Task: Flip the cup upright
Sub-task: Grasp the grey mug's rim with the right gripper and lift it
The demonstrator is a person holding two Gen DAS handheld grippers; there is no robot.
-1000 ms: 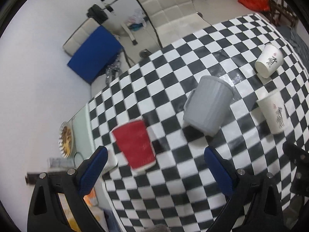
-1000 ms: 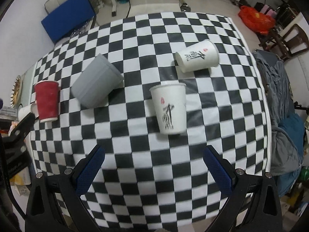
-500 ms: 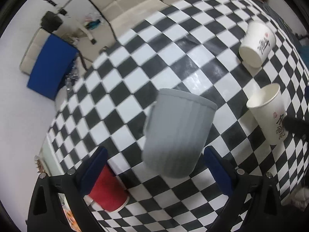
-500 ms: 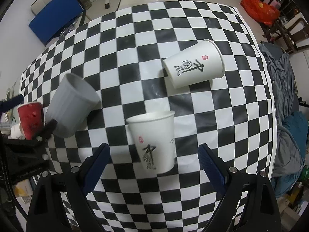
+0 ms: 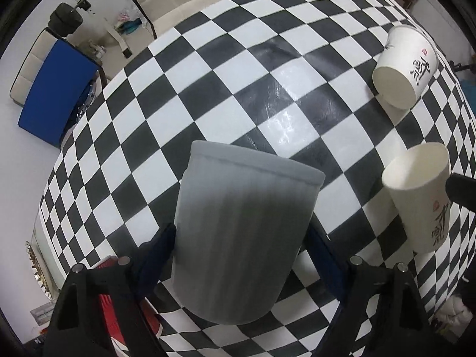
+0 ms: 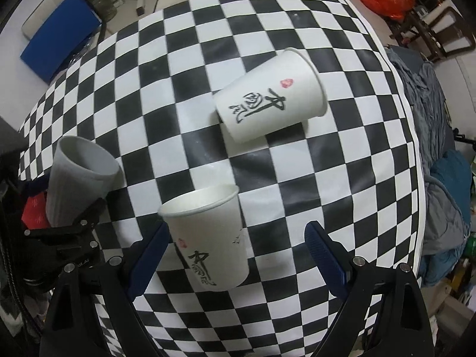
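Left gripper (image 5: 241,250): blue-padded fingers (image 5: 159,251) straddle the grey ribbed cup (image 5: 241,235), pads right at its two sides near the base; contact probable but cannot tell whether the grip is clamped. The grey cup's open rim points to the far side, its base toward the camera; in the right wrist view the same cup (image 6: 78,178) sits at the left of the checkered tablecloth (image 6: 297,178), mouth up and leaning. Right gripper (image 6: 238,248): jaws spread wide, a white paper cup (image 6: 208,238) with black calligraphy between them, tilted; left pad close to its wall, right pad well apart from it, so not gripped. Second white paper cup (image 6: 267,101) lies on its side at the far right of the cloth, rim toward the right. A red cup (image 6: 34,212) shows partly behind the grey cup at the left edge. Off the table at far left: blue cushioned chair (image 5: 55,101)
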